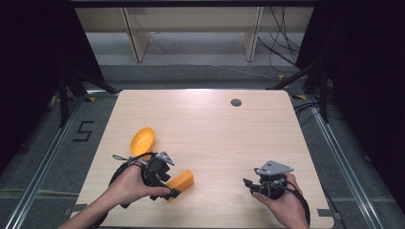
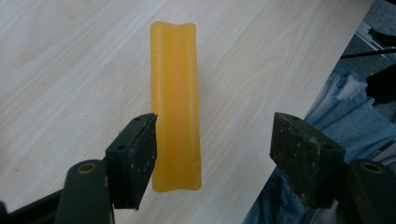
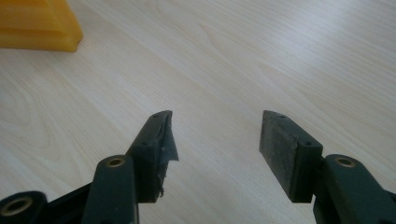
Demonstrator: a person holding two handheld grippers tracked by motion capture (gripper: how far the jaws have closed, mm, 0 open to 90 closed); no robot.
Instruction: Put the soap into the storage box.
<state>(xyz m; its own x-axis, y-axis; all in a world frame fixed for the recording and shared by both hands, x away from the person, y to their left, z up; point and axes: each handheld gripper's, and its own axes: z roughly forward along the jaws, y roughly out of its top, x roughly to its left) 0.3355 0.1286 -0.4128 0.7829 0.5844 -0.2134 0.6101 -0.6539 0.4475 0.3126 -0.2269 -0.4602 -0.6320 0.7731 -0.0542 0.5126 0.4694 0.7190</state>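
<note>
L gripper [image 2: 212, 149] stands wide open over the yellow block [image 2: 175, 107]: one pad touches or nearly touches the block's side, the other is well clear, nothing gripped. To do this well, shift sideways so the block sits midway between pads, then close squarely across its long sides (it lies flat on the table [image 1: 215, 124]). L hand angles down, jaws pointing toward the near edge. R gripper [image 3: 215, 149] is open and empty, held low, block well off to its far left. An orange scoop [image 1: 142, 140] lies just behind the L gripper.

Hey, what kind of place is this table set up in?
Probably a lab or recording studio: a bare wooden table flanked by black curtains, loose cables on the floor, and a taped floor number.
</note>
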